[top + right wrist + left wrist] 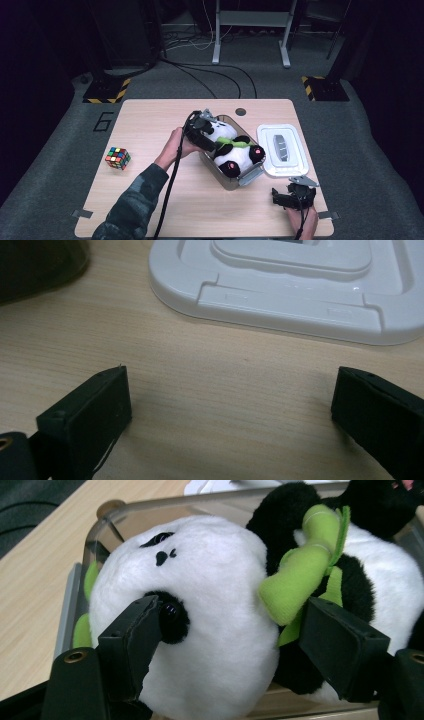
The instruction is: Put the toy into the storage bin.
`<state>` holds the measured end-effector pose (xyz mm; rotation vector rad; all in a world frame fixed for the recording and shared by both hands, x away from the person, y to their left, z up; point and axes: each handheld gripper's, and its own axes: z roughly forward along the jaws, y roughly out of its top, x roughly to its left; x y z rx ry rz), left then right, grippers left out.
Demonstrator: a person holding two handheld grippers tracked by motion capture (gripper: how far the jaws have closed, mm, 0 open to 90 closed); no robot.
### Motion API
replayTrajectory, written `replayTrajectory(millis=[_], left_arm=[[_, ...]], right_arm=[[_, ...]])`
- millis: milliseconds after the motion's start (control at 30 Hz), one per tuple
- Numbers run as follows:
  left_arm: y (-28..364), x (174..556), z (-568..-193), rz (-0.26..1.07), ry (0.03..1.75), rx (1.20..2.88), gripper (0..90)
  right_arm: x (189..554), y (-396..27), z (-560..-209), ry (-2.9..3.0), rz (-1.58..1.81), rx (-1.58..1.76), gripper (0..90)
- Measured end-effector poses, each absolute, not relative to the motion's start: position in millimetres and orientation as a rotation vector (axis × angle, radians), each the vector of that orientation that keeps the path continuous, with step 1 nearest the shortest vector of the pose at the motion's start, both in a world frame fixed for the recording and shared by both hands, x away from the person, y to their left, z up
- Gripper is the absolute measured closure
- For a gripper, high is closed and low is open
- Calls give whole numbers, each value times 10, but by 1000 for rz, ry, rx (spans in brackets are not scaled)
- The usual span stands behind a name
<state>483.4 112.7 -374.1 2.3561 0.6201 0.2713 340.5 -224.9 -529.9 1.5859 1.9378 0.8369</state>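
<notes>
Two left-gripper (227, 635) jaws stand wide around the panda's (200, 620) white head, one pad at the eye patch, the other by the green bamboo piece (295, 575); whether they press the plush I cannot tell, looks like loose contact. Panda lies in the clear box (227, 181) at table centre, likely being seated or adjusted so the lid fits. Right gripper (227, 400) jaws wide apart, holding nothing, resting low over bare table (225, 365) just short of the white lid (300, 300), probably waiting to pick it up.

panda's (200, 605) legs cut off, lid (300, 285) cropped
</notes>
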Motion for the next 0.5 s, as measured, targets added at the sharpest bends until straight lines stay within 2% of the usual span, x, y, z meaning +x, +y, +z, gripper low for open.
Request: replayTrajectory(millis=[300, 500], left_arm=[[1108, 4722, -3565, 259, 599, 2252, 165], [948, 4805, -3681, 241, 617, 2329, 152]], right_arm=[[3405, -2249, -5299, 1938, 837, 1587, 20], [3405, -2249, -5299, 1938, 837, 1586, 20]])
